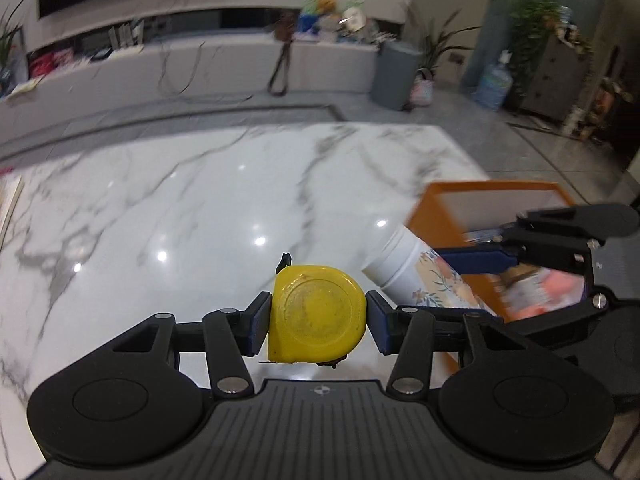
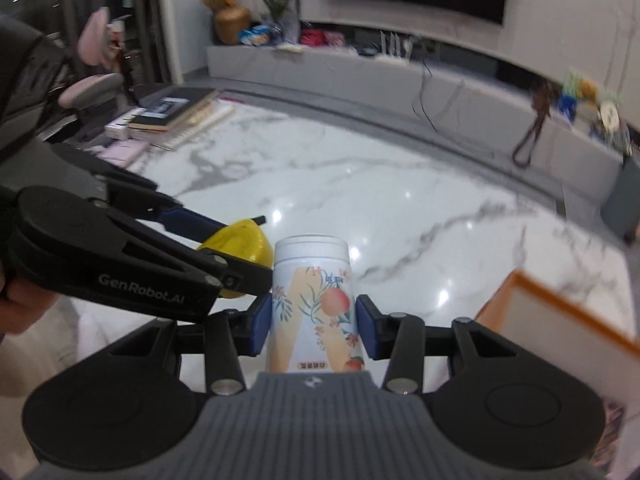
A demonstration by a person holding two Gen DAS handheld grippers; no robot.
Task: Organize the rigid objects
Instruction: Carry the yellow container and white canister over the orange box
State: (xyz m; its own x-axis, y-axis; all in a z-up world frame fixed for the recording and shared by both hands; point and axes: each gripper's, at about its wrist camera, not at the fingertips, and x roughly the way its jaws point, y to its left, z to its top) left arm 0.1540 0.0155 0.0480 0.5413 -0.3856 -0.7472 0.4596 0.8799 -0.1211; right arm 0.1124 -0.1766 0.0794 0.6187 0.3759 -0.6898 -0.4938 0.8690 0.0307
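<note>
White marble table (image 2: pixel 400 200) — books (image 2: pixel 176 114) stacked; orange box (image 1: pixel 480 208) resting.

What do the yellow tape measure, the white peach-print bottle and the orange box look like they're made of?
Yellow tape measure: hard plastic, semi-gloss and scuffed, with a moulded round recess on its face. White bottle: probably plastic, smooth matte cap, with a printed peach label. Orange box: looks like rigid board or plastic, with flat matte walls and a pale inside; blur leaves it open.

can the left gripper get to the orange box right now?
Probably not directly: the left gripper is shut on the yellow tape measure, and the right gripper, holding the white bottle, sits between it and the orange box.
</note>
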